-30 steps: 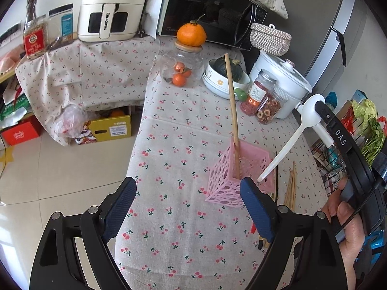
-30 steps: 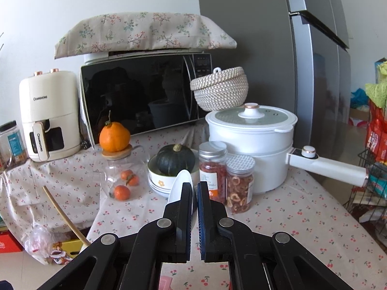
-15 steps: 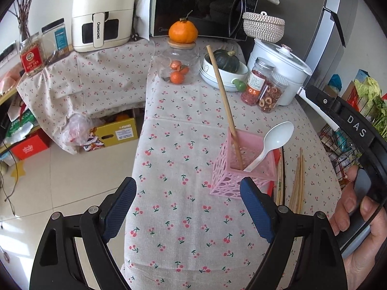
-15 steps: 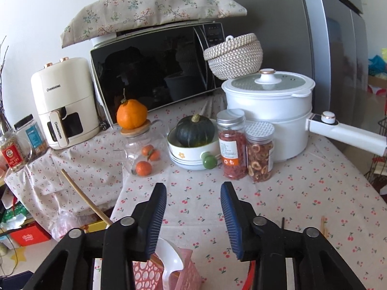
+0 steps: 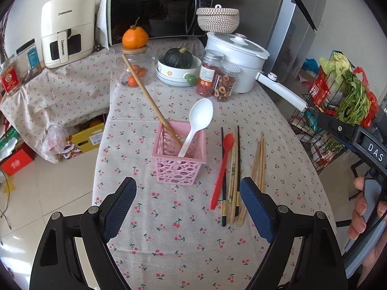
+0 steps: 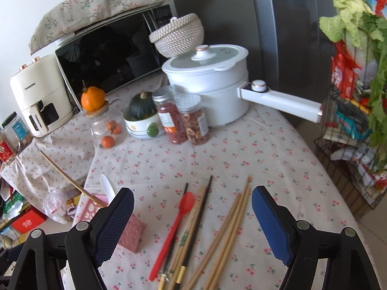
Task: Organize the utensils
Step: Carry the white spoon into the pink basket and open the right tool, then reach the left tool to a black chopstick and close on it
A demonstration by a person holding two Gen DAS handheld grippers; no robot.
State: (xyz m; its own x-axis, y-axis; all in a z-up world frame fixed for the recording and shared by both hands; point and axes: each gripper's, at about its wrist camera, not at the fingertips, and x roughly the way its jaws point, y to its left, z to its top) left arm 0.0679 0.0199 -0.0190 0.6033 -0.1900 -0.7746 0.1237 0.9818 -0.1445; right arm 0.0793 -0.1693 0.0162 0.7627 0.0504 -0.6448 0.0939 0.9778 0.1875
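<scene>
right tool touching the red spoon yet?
Apart. In the right wrist view the right tool hangs open above the red spoon, with bare tablecloth between its blue pads and the spoon.

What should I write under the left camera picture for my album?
White spoon and wooden stick stand in the pink basket; red spoon and chopsticks wait on the table.
</scene>
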